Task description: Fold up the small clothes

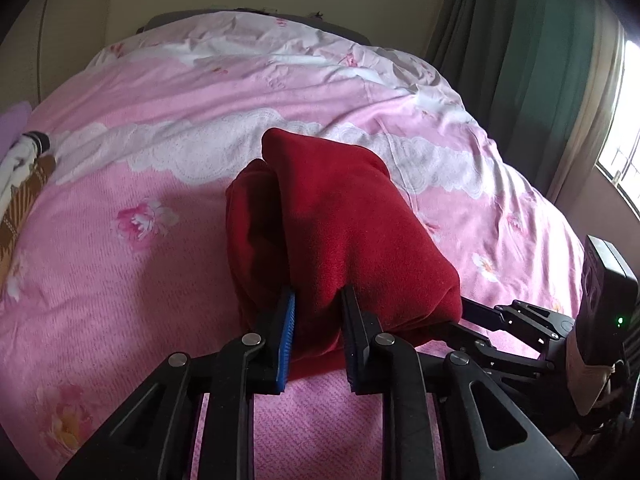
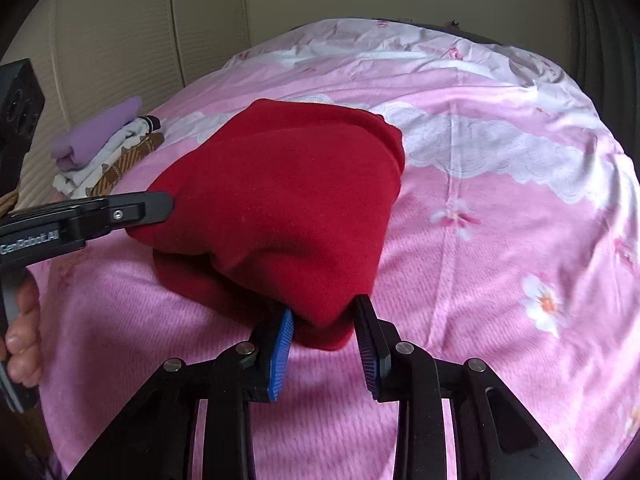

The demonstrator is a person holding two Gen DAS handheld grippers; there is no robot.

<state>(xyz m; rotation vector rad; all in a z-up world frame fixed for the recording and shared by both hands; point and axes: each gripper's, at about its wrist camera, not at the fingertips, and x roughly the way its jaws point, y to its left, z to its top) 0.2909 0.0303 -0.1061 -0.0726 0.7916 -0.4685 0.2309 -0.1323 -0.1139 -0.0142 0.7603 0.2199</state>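
A dark red fleece garment lies bunched and partly folded on the pink flowered bedspread. My left gripper is shut on the garment's near edge, with cloth filling the gap between the blue pad and the black finger. In the right wrist view, the same red garment rises as a mound, and my right gripper is shut on its near lower corner. The left gripper comes in from the left with its tip buried in the cloth. The right gripper's fingers reach under the garment's right side.
A stack of folded clothes in purple, white and brown sits at the bed's far left by a beige padded headboard. A green curtain and a window lie to the right. A hand grips the left tool.
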